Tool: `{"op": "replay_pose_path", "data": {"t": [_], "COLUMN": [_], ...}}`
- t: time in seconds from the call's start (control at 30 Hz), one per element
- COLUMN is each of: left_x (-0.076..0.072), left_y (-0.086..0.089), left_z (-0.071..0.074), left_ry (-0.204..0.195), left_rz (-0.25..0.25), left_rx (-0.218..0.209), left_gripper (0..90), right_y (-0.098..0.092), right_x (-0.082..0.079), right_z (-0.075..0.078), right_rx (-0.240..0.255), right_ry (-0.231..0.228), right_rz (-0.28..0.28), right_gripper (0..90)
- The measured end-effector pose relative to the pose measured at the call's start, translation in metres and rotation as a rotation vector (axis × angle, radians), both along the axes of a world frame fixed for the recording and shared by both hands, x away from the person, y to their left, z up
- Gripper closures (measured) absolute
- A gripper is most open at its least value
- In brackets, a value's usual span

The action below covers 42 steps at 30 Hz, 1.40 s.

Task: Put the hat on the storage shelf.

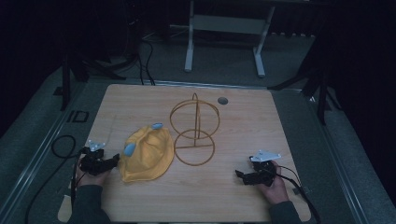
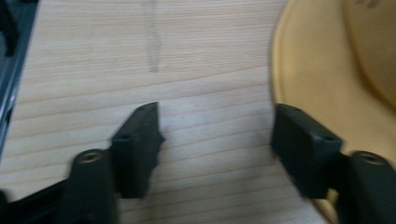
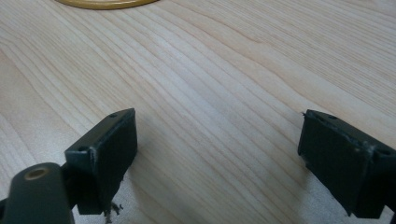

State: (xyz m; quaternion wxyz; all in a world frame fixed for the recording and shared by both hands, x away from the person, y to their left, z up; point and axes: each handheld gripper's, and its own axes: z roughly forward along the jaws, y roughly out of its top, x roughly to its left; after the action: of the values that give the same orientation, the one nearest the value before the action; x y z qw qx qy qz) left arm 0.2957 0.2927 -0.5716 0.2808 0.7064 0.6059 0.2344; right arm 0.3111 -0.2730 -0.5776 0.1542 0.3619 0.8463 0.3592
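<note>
A light wooden desk (image 1: 243,196) with rounded corners carries everything; a small round grey grommet (image 1: 222,100) sits near its far edge. Near the middle stands a golden wire stand (image 1: 194,135), made of a flat ring base and an upright ring frame on a post. Just beside it, on the left, lies a soft yellow fabric cap (image 1: 145,154) with two pale blue patches, its edge touching or nearly touching the stand's base ring.

The left tool (image 1: 114,161), held in the person's left hand (image 1: 86,177), rests low at the desk's near left, its jaws spread apart with bare wood between them; in the left gripper view one jaw lies just against the cap's edge (image 2: 299,70).

The right tool (image 1: 239,175), held in the right hand (image 1: 275,186) at the near right, is well apart from the stand, jaws wide apart over bare wood.
</note>
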Motion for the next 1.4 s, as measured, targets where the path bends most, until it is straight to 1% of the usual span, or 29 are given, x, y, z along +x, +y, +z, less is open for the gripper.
{"op": "replay_pose_path", "data": {"t": [0.07, 0.1, 0.13, 0.17, 0.2, 0.3, 0.33, 0.4, 0.43, 0.53, 0.57, 0.6, 0.63, 0.73, 0.77, 0.8, 0.9, 0.93, 0.97, 1.0, 1.03, 1.07, 1.17, 1.2, 1.23, 1.3, 1.33, 1.37, 1.4], "left_x": [0.000, 0.000, 0.000, -0.001, -0.001, -0.003, -0.004, -0.005, -0.007, -0.008, -0.008, -0.008, -0.008, -0.005, -0.003, -0.003, 0.000, 0.003, 0.003, 0.006, 0.007, 0.007, 0.011, 0.016, 0.016, 0.020, 0.023, 0.023, 0.027], "left_y": [0.000, 0.000, 0.000, 0.000, 0.000, 0.001, 0.002, 0.003, 0.006, 0.008, 0.010, 0.010, 0.010, 0.013, 0.015, 0.015, 0.019, 0.019, 0.019, 0.018, 0.017, 0.017, 0.010, 0.006, 0.006, 0.002, -0.002, -0.002, -0.005], "left_z": [0.001, 0.002, 0.002, 0.003, 0.003, 0.005, 0.008, 0.010, 0.016, 0.023, 0.031, 0.035, 0.035, 0.049, 0.058, 0.058, 0.070, 0.077, 0.077, 0.084, 0.087, 0.087, 0.096, 0.102, 0.102, 0.108, 0.115, 0.115, 0.122], "left_ry": [0.006, 0.014, 0.014, 0.027, 0.027, 0.041, 0.047, 0.044, 0.045, 0.046, 0.050, 0.049, 0.049, 0.049, 0.043, 0.043, 0.049, 0.053, 0.053, 0.065, 0.074, 0.074, 0.097, 0.123, 0.123, 0.133, 0.136, 0.136, 0.127], "left_rz": [-0.010, -0.036, -0.036, -0.053, -0.053, -0.076, -0.090, -0.091, -0.115, -0.139, -0.169, -0.185, -0.185, -0.225, -0.254, -0.254, -0.312, -0.347, -0.347, -0.385, -0.403, -0.403, -0.455, -0.472, -0.472, -0.492, -0.505, -0.505, -0.518], "left_rx": [0.001, 0.005, 0.005, 0.008, 0.008, 0.020, 0.023, 0.025, 0.009, 0.008, 0.004, 0.007, 0.007, 0.036, 0.037, 0.037, 0.030, 0.037, 0.037, 0.032, 0.038, 0.038, 0.057, 0.061, 0.061, 0.056, 0.060, 0.060, 0.054], "left_gripper": [38.5, 41.1, 41.3, 41.6, 42.1, 43.5, 43.8, 44.3, 44.9, 45.1, 45.1, 45.0, 45.0, 45.0, 45.5, 45.7, 46.8, 47.7, 48.1, 48.8, 49.2, 49.5, 49.8, 50.5, 50.5, 50.7, 51.1, 51.1, 51.6], "right_y": [0.000, 0.000, 0.000, 0.000, 0.000, 0.000, 0.000, 0.000, 0.000, 0.000, 0.000, 0.000, 0.000, 0.000, 0.000, 0.000, 0.000, 0.000, 0.000, 0.000, 0.000, 0.000, 0.000, 0.000, 0.000, 0.000, 0.000, 0.000, 0.000], "right_x": [0.000, 0.000, 0.000, 0.000, 0.000, 0.000, 0.000, 0.000, 0.000, 0.000, 0.000, 0.000, 0.000, 0.000, 0.000, 0.000, 0.000, 0.000, 0.000, 0.000, 0.000, 0.000, 0.000, 0.000, 0.000, 0.000, 0.000, 0.000, 0.000], "right_z": [0.000, 0.000, 0.000, 0.000, 0.000, 0.000, 0.000, 0.000, 0.000, 0.000, 0.000, 0.000, 0.000, 0.000, 0.000, 0.000, 0.000, 0.000, 0.000, 0.000, 0.000, 0.000, 0.000, 0.000, 0.000, 0.000, 0.000, 0.000, 0.000], "right_rx": [0.000, 0.000, 0.000, 0.000, 0.000, 0.000, 0.000, 0.000, 0.000, 0.000, 0.000, 0.000, 0.000, 0.000, 0.000, 0.000, 0.000, 0.000, 0.000, 0.000, 0.000, 0.000, 0.000, 0.000, 0.000, 0.000, 0.000, 0.000, 0.000], "right_ry": [0.000, 0.000, 0.000, 0.000, 0.000, 0.000, 0.000, 0.000, 0.000, 0.000, 0.000, -0.001, -0.002, -0.001, -0.001, -0.001, -0.002, -0.001, -0.001, -0.001, -0.001, -0.001, -0.002, -0.002, -0.002, -0.002, -0.002, -0.002, -0.001], "right_rz": [0.000, 0.000, 0.000, 0.000, 0.000, 0.000, 0.000, 0.000, 0.000, 0.000, 0.000, 0.001, 0.001, 0.001, 0.001, 0.001, 0.001, 0.001, 0.001, 0.001, 0.001, 0.001, 0.001, 0.001, 0.001, 0.001, 0.001, 0.001, 0.000], "right_gripper": [11.7, 11.7, 11.7, 11.7, 11.7, 11.7, 11.7, 11.7, 11.7, 11.7, 11.8, 11.7, 11.7, 11.7, 11.7, 11.7, 11.7, 11.7, 11.7, 11.8, 11.7, 11.7, 11.8, 11.8, 11.8, 11.8, 11.8, 11.8, 11.7]}}
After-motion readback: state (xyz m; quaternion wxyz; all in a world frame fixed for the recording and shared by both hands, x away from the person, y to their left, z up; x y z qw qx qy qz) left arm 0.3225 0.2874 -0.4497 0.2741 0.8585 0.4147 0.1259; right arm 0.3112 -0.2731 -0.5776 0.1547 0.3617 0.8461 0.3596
